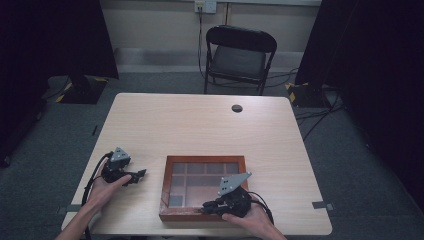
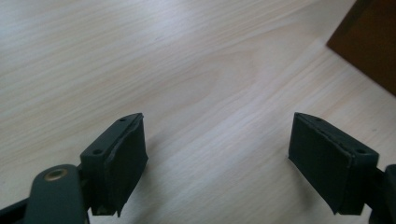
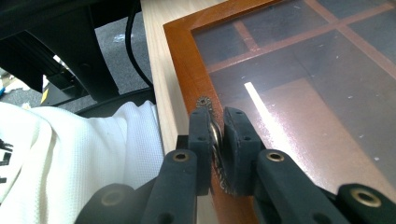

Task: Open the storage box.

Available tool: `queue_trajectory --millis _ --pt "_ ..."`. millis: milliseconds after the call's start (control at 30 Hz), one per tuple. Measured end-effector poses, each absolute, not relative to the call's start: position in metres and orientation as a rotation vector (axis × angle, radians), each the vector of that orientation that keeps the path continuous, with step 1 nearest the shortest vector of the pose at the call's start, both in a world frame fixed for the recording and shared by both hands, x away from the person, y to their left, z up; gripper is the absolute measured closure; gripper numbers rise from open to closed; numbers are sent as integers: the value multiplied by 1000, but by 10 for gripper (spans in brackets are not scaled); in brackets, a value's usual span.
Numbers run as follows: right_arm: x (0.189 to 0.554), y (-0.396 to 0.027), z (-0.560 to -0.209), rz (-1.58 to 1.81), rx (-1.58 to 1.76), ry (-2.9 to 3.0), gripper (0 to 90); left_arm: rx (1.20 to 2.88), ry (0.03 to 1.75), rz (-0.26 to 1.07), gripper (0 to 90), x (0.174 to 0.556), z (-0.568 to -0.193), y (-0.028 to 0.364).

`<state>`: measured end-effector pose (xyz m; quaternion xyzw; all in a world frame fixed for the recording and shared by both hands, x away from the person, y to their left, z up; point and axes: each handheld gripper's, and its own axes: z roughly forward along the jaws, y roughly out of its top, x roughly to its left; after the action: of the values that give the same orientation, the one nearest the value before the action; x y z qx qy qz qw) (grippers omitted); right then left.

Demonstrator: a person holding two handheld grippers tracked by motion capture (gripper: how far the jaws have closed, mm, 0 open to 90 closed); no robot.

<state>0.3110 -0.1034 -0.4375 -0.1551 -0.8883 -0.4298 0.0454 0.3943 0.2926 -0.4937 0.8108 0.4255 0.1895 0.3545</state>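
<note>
Reddish-brown wooden glass-lidded box (image 1: 204, 190), dark panes; pale wood-grain table (image 1: 200, 125); black folding chair (image 1: 239, 56); black gripper pads (image 2: 122, 163).

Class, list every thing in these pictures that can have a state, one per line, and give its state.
Wooden box: glass lid closed, flat on the table.
Small metal latch: pinched on the box's near rim.
Right hand-held gripper: shut on the latch.
Left hand-held gripper: open, nothing between its jaws, over bare table.
Folding chair: unfolded, unoccupied.

l gripper (image 1: 131, 176) fingers apart, r gripper (image 1: 212, 207) fingers clamped.
</note>
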Motion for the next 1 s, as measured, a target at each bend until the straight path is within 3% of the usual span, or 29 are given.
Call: queue_trajectory --millis 833,1000 --pt "325 -106 -402 -1339 -500 -2640 823 2014 879 246 169 375 -468 255" --pt "327 -106 -397 -1337 -504 -2640 823 2021 858 287 181 372 -464 250"
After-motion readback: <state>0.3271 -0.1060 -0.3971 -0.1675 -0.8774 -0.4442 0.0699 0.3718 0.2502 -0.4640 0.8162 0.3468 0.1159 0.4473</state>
